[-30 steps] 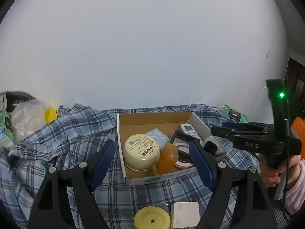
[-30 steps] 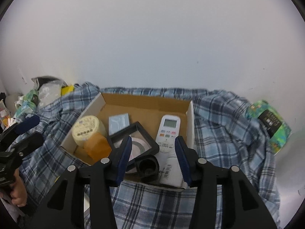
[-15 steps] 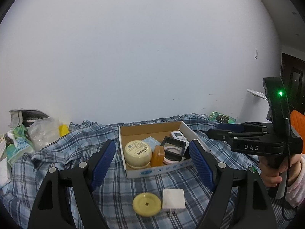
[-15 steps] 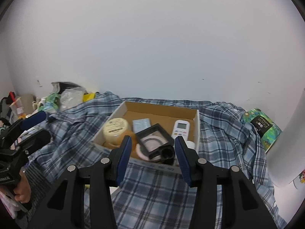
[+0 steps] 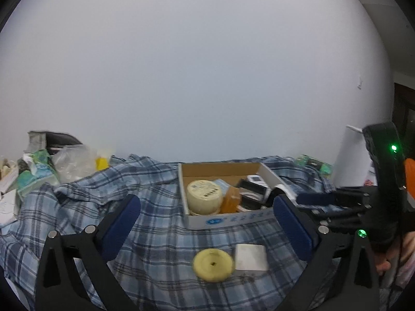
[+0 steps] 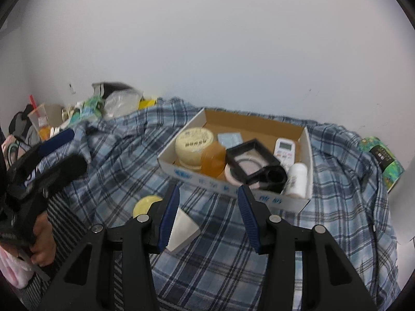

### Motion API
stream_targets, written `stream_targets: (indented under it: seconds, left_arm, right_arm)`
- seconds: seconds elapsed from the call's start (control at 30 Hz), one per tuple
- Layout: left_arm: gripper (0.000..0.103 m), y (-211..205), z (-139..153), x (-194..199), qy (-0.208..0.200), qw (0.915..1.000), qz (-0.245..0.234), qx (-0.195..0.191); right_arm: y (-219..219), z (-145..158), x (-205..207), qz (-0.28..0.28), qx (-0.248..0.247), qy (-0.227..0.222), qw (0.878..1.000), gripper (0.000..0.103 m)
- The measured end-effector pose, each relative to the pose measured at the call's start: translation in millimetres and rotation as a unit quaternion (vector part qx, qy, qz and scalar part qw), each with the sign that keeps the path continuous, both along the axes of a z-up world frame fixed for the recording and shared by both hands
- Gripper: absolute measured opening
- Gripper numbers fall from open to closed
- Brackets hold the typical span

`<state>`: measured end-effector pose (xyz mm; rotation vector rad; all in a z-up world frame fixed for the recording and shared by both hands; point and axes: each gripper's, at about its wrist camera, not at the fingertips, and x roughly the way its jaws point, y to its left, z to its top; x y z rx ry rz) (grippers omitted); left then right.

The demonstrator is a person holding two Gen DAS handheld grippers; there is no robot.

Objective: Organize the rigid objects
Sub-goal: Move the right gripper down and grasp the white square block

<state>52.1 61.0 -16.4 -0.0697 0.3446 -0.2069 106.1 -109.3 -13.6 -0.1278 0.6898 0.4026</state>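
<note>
A cardboard box [image 5: 220, 169] [image 6: 262, 125] stands on a blue plaid cloth. It holds a cream round tin [image 5: 205, 195] [image 6: 194, 142], an amber block [image 5: 229, 202] [image 6: 214, 159], a black frame [image 6: 250, 159], a white remote [image 6: 285, 149], a white bottle [image 6: 297, 180] and a black cup [image 6: 275, 177]. In front of the box lie a yellow round lid [image 5: 213, 261] [image 6: 145, 204] and a white square block [image 5: 251, 257] [image 6: 182, 229]. My left gripper [image 5: 207, 217] is open and empty, above the lid and block. My right gripper [image 6: 208, 211] is open and empty, short of the box's front wall.
Bags and packets [image 5: 52, 160] [image 6: 109, 103] are piled at the far left by the wall. A green packet [image 6: 382, 159] [image 5: 313, 163] lies at the right. The plaid cloth [image 5: 145, 233] is rumpled. A white wall stands behind.
Both grippers have drawn back and away from the box, which now looks smaller and farther. The lid and white block show fully in front of it. Both stay open.
</note>
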Motion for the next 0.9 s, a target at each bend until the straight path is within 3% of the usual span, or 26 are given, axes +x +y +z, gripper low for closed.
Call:
stream_targets:
  seconds: [0.1,0.33,0.53,0.6,0.67,0.8,0.9]
  left_arm:
    - [0.103,1.7,-9.1,7.7,0.012,0.9998,0.011,0.014]
    - [0.103,21.8,-22.1,21.2,0.050,0.9977,0.035,-0.030]
    - [0.103,23.5,-21.6,19.0,0.045,0.9974,0.046,-0.032]
    - [0.103,21.9,-20.2,17.1,0.040,0.9978,0.046,-0.027]
    - [0.103,20.1,-19.1,15.8,0.034,0.9982,0.046,-0.022]
    - [0.103,18.6,-19.2,14.9,0.031,0.9984,0.045,-0.017]
    - [0.103,19.1,-19.5,14.4,0.030,0.9982,0.047,-0.022]
  right_arm:
    - [7.9,-12.8,0.6,0.005,-0.014,0.019,1.000,0.046]
    - [30.5,-42.4,3.2,0.027,-0.029,0.085,0.996,0.046]
    - [42.4,-57.8,7.4,0.023,-0.035,0.115,0.992,0.046]
    - [44.4,-61.8,11.5,0.016,-0.030,0.127,0.991,0.053]
    - [45.3,-64.1,15.2,0.005,-0.025,0.135,0.991,0.068]
    - [44.4,-65.0,18.3,-0.026,-0.008,0.129,0.991,0.073]
    - [49.2,-71.2,22.6,-0.040,-0.025,0.144,0.988,0.073]
